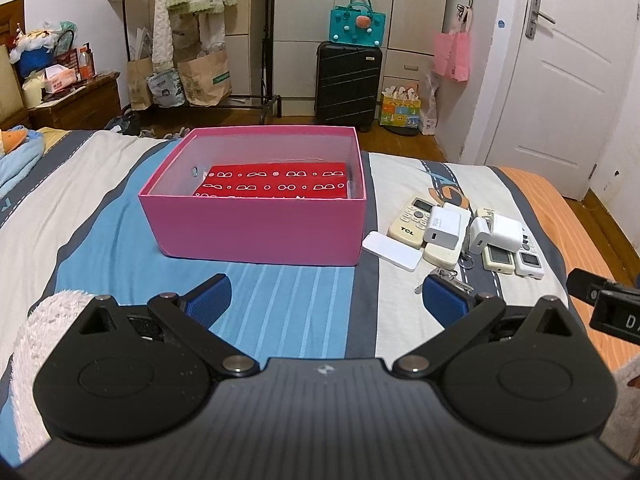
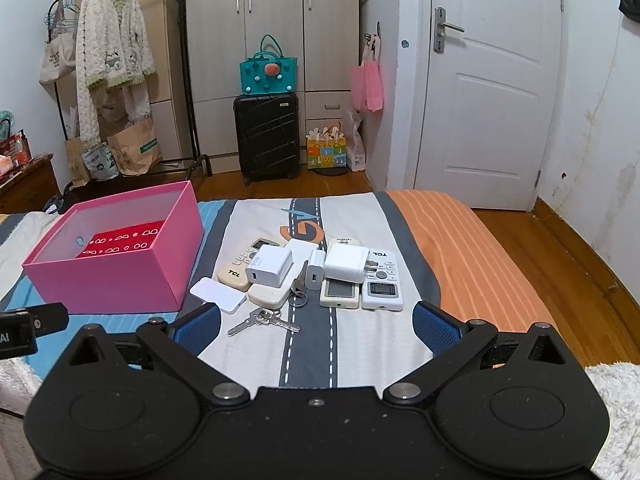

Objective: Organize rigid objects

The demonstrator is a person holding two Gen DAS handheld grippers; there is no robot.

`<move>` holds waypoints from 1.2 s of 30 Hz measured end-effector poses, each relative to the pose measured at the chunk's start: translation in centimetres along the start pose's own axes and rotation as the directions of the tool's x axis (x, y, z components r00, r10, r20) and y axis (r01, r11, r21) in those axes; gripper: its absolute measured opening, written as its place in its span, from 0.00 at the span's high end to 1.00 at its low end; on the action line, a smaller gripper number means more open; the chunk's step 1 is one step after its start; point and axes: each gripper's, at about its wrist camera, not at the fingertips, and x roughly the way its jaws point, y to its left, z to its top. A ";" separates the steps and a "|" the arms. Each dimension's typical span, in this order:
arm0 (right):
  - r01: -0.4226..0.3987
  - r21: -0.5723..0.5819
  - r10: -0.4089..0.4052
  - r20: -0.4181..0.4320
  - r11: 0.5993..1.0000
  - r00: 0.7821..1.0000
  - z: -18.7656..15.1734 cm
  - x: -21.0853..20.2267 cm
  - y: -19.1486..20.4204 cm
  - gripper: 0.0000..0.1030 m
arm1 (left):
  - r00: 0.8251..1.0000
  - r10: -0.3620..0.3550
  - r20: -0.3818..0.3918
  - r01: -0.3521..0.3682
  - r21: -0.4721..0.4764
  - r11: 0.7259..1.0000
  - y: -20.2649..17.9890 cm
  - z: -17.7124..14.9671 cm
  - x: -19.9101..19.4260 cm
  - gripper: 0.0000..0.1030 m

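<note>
On the bed [image 2: 420, 216], a pink box [image 1: 256, 232] stands open to the left with only a red patterned packet [image 1: 276, 184] lying flat in its bottom, so it reads as the bin meant to receive the loose hard things. Those sit in a tight cluster just right of the box: remotes [image 2: 234, 276] side by side, white chargers [image 2: 268, 266] stacked partly on top of them, a flat white case [image 2: 218, 295] nearest the box, and a bunch of keys [image 2: 266, 320] at the near edge. Grouped like that, each piece is within short reach of either hand, and the box wall is low enough to drop things over. The left claw [image 1: 326, 296] hangs over the blue stripes just near of the box, its jaws spread wide and holding nothing. The right claw [image 2: 316, 328] hovers above the keys, likewise wide apart and empty, touching nothing; the keys look like its likeliest first pick.
</note>
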 end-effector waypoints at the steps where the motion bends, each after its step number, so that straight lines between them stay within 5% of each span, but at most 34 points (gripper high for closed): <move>1: 0.001 -0.001 -0.001 -0.001 1.000 1.000 0.0 0.0 0.0 0.00 | 1.000 0.000 0.000 0.000 0.000 1.000 0.0 0.0 0.0 0.00; 36: -0.005 0.003 0.005 -0.036 1.000 0.999 -0.2 1.1 -0.3 0.00 | 0.998 -0.005 -0.070 0.006 0.005 1.000 0.2 -0.1 0.6 0.00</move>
